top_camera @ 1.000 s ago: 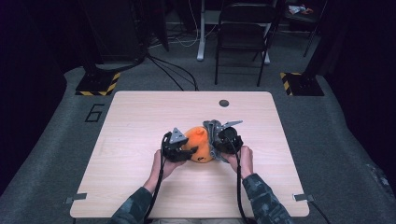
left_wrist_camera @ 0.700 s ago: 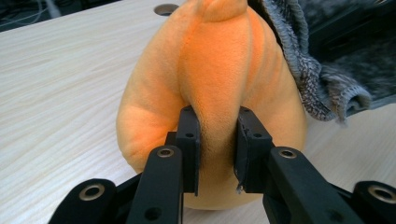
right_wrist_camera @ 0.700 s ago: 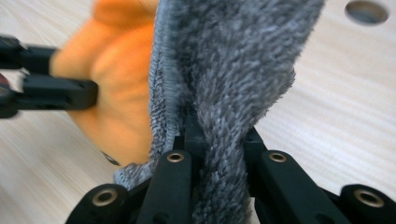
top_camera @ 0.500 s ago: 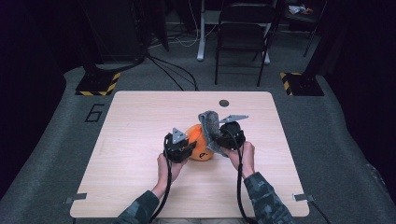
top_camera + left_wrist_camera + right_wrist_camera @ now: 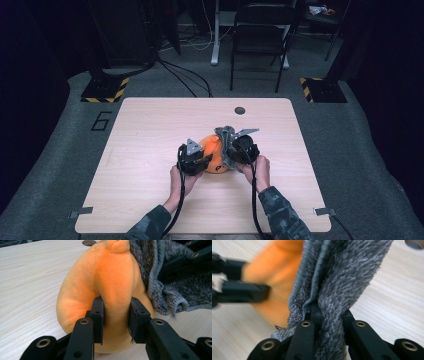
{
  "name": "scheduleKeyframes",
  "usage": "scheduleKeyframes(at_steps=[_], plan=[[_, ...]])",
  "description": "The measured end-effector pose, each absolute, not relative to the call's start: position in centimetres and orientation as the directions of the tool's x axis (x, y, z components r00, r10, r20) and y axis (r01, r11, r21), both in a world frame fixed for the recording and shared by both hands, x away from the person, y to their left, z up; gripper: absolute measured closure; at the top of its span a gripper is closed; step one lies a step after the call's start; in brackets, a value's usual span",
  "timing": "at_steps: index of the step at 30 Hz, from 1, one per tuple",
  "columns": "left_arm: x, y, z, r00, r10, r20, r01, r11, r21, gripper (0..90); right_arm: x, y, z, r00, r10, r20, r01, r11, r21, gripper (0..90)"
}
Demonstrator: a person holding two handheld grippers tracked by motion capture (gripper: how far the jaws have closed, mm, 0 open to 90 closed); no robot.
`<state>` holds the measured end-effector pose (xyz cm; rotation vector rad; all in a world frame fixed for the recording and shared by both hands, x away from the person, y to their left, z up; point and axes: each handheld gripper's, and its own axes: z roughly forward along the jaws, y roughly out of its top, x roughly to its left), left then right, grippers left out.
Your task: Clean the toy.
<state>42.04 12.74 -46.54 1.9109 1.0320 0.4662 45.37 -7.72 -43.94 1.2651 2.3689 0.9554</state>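
Observation:
An orange plush toy [image 5: 214, 159] lies at the middle of the wooden table [image 5: 150, 130], with a grey fuzzy cloth [image 5: 226, 137] wrapped against its right side. My left gripper [image 5: 202, 160] pinches a fold of the orange plush [image 5: 100, 277]. Its jaws have just been opening a little, but the pads [image 5: 98, 312] still press on the fabric. My right gripper [image 5: 228, 152] is shut on the grey cloth [image 5: 342, 272], which runs up taut between its jaws. The left gripper view has the cloth [image 5: 160, 272] draped at the right of the plush.
A round cable hole [image 5: 240, 110] sits near the table's far edge. A black chair [image 5: 260, 40] and yellow-black floor weights [image 5: 105, 90] stand beyond the table. The person's forearms come in from the near edge.
The right gripper has pulled the grey cloth up and away from the plush toward the far side. The left hand has stayed put on the orange plush.

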Motion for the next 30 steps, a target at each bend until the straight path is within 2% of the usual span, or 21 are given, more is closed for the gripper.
scheduleKeyframes(at_steps=[16,17,20,23,27,30], plan=[[41.9,12.6,-46.7,0.587,0.806,-0.081,0.467,-0.255,0.846,68.1,46.5,-9.3,-46.7,-0.519,0.850,0.090,0.718,0.377,0.584,79.6],[41.9,12.6,-46.7,0.587,0.805,-0.083,0.468,-0.254,0.847,68.1,46.9,-9.7,-47.5,-0.510,0.857,0.074,0.740,0.394,0.545,79.4],[42.0,12.9,-46.8,0.587,0.805,-0.089,0.468,-0.247,0.849,68.0,47.3,-10.4,-47.8,-0.500,0.862,0.084,0.754,0.385,0.532,79.4],[42.1,13.0,-46.8,0.585,0.805,-0.096,0.470,-0.241,0.849,67.8,47.2,-11.0,-45.8,-0.490,0.864,0.116,0.733,0.336,0.591,79.4],[42.1,13.0,-46.8,0.587,0.804,-0.096,0.469,-0.240,0.850,67.2,46.2,-10.5,-42.5,-0.530,0.834,0.156,0.657,0.287,0.697,79.3],[42.1,13.0,-46.8,0.590,0.802,-0.095,0.470,-0.246,0.848,66.1,45.7,-8.7,-42.5,-0.578,0.803,0.142,0.636,0.335,0.695,79.3]])
